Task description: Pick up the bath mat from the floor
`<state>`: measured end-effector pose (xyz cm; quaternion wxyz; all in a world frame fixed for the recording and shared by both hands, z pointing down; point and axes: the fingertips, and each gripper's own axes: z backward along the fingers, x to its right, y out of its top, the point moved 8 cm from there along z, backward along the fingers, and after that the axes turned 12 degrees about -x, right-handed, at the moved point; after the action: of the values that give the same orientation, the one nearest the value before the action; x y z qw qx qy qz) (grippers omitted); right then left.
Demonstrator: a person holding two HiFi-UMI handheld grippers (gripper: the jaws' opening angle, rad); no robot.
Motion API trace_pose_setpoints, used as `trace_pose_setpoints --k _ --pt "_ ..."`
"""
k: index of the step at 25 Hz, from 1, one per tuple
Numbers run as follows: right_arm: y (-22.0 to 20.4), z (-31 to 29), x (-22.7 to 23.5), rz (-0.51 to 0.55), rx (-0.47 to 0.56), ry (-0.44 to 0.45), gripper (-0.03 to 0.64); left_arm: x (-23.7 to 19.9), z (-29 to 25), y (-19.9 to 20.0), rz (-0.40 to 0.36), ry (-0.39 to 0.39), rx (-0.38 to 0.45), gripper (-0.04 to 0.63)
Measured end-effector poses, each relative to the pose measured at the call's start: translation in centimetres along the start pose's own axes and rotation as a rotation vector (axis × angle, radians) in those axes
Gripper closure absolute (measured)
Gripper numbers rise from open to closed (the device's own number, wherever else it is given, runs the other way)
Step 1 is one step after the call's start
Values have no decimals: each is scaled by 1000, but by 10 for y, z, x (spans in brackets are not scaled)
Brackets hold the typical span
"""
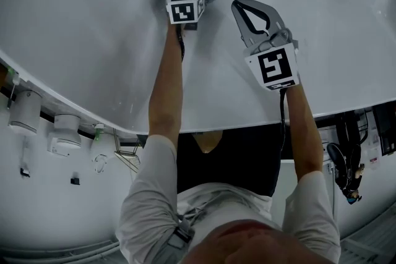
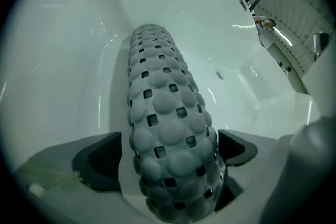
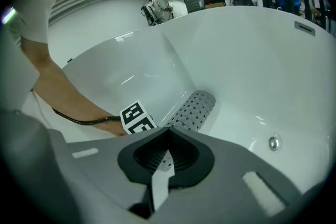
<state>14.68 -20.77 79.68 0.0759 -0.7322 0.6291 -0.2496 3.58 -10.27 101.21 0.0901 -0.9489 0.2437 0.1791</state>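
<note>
Left gripper view: a glossy white bathtub [image 2: 63, 60], with a rolled, bumpy, square-holed grey bath mat [image 2: 168, 128] between the left gripper's [image 2: 168, 152] spread jaws. Clenched tight, the right gripper [image 3: 168, 131] holds nothing.

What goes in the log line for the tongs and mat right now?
left tongs: open, bath mat between them | right tongs: shut, empty | bath mat: rolled, lying in bathtub

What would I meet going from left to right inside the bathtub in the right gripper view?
The person's forearm → left gripper's marker cube → rolled bath mat → round metal fitting.
</note>
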Motion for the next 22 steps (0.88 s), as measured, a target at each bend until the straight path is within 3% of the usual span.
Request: trace_pose_setpoints --k 4,8,22 --pt "1 4 3 -4 -6 -2 614 1 -2 3 52 -22 6 6" --pt "-1 2 4 -6 0 -2 614 3 -6 2 45 -19 15 33" --pt "-9 -4 -3 -30 -1 10 614 16 13 4 -124 45 -20 412"
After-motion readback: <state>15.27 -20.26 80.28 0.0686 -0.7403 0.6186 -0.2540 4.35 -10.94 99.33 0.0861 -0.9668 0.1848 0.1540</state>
